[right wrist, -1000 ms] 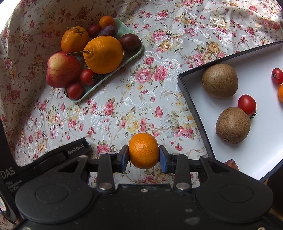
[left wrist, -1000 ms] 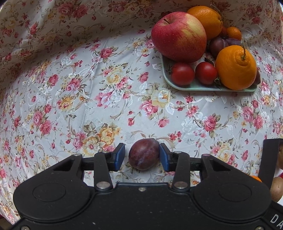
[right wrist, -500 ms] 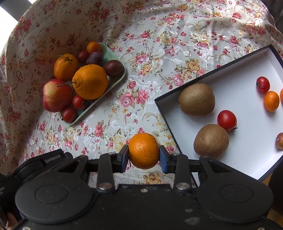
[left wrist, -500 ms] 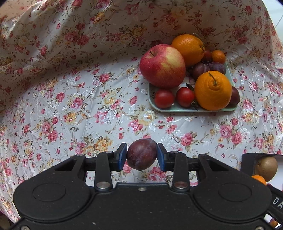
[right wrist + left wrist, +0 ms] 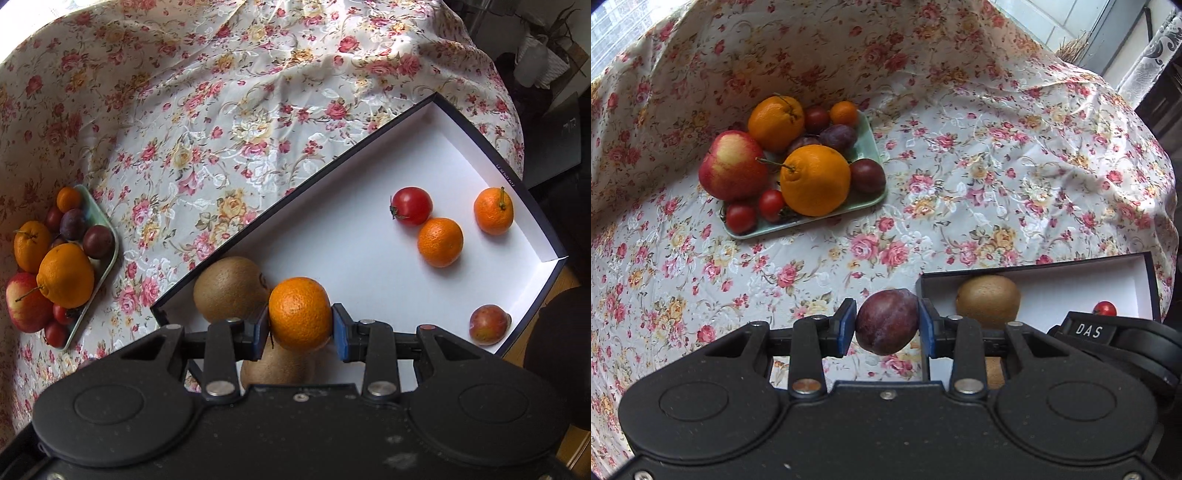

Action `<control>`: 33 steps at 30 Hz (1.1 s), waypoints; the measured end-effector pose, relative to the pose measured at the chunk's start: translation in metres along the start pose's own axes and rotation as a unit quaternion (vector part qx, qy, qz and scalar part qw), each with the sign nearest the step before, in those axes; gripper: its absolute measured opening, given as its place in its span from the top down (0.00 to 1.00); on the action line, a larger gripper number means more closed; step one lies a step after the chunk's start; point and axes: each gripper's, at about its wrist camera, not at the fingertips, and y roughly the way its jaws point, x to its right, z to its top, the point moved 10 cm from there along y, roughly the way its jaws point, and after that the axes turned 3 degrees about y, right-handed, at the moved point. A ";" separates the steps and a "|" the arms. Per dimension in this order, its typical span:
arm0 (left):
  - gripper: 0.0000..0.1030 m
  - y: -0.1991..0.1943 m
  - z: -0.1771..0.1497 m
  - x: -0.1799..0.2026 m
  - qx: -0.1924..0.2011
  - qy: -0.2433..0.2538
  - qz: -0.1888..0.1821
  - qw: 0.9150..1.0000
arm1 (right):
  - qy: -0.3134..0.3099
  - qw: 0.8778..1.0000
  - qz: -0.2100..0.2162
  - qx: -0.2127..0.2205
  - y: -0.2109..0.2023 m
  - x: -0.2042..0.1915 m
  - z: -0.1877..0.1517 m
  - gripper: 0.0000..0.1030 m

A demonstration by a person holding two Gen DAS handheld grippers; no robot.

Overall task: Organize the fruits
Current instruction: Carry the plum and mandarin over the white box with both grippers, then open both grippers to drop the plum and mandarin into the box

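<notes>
My left gripper (image 5: 887,326) is shut on a dark purple plum (image 5: 886,326), held above the cloth by the near left corner of the white box (image 5: 1071,288). My right gripper (image 5: 300,314) is shut on a small mandarin (image 5: 300,312), held over the white box (image 5: 351,236) above two kiwis (image 5: 229,288). The box also holds a tomato (image 5: 411,205), two mandarins (image 5: 440,242) and a reddish plum (image 5: 489,324). A green tray (image 5: 864,147) at the far left holds an apple (image 5: 733,164), oranges (image 5: 814,180), plums and tomatoes.
A floral cloth (image 5: 960,166) covers the table and rises behind the tray. The box has a dark raised rim (image 5: 295,192). The table edge drops off at the right, past the box. The right gripper's body (image 5: 1108,332) shows at the left view's lower right.
Both grippers have swung right toward the white box, each still holding its fruit. The green tray has slid to the left in both views. The mandarin is now over the box.
</notes>
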 end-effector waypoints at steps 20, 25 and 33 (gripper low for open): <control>0.49 0.016 -0.017 0.080 -0.014 0.080 0.017 0.997 | 0.044 0.999 -0.021 -0.003 -0.001 0.089 0.037 0.63; 0.49 0.014 -0.015 0.085 -0.006 0.085 0.022 0.996 | 0.036 0.998 -0.036 0.028 -0.008 0.100 0.048 0.64; 0.48 0.006 -0.017 0.085 0.019 0.097 0.045 0.994 | 0.019 0.999 -0.028 0.038 -0.013 0.100 0.050 0.64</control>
